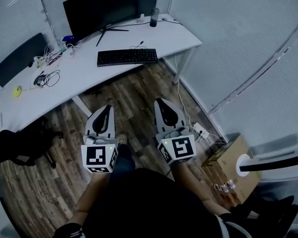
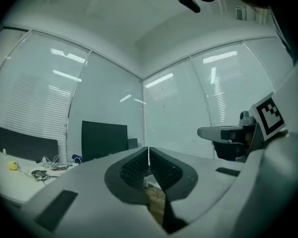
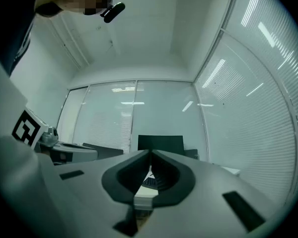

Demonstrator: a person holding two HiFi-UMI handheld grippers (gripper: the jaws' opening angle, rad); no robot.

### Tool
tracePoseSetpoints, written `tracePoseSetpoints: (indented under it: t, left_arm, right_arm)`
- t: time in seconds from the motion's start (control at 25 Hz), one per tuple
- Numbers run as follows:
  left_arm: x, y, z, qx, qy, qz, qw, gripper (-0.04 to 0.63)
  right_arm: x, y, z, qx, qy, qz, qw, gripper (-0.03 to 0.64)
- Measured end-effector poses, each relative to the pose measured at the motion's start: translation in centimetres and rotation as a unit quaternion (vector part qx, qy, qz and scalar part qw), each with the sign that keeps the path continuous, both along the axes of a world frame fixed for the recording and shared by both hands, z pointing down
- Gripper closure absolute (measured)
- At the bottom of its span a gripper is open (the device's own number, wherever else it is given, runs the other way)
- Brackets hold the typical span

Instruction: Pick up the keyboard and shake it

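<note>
A black keyboard [image 1: 127,57] lies flat on the white desk [image 1: 89,73], near its front edge, in front of the monitor. Both grippers hang over the wooden floor, well short of the desk. My left gripper [image 1: 107,107] is shut with nothing between its jaws, and my right gripper [image 1: 160,101] is shut and empty too. In the left gripper view the left gripper [image 2: 148,149] points level toward the monitor [image 2: 104,140]. In the right gripper view the right gripper [image 3: 150,153] shows a sliver of the keyboard [image 3: 151,181] through the gap below its jaws.
A black monitor [image 1: 102,6] stands at the desk's back, a dark bottle [image 1: 154,17] to its right. Cables [image 1: 45,77] and small items lie on the desk's left part. A dark chair [image 1: 20,143] stands at left. A cardboard box [image 1: 231,157] and a power strip [image 1: 198,130] sit on the floor at right.
</note>
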State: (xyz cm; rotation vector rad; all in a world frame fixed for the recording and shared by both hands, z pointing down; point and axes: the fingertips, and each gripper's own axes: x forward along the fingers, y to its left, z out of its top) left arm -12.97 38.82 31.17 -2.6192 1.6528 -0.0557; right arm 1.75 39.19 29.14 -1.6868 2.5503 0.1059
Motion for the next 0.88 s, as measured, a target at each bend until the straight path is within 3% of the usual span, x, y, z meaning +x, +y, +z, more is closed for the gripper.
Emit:
tracePoseSetpoints:
  t: [0.56, 0.88]
  left_arm:
    - [-4.8, -24.3, 4.2, -0.037, 0.014, 0.028, 0.9988, 0.565]
    - [-4.1, -32.1, 6.4, -0.055, 0.014, 0.080, 0.9951, 0.565]
  right_arm:
    - [-3.1, -22.8, 6.7, -0.084, 0.032, 0.034, 0.995, 0.579]
    - [-2.3, -29.3, 10.2, -0.127, 0.016, 0.089, 0.988, 0.506]
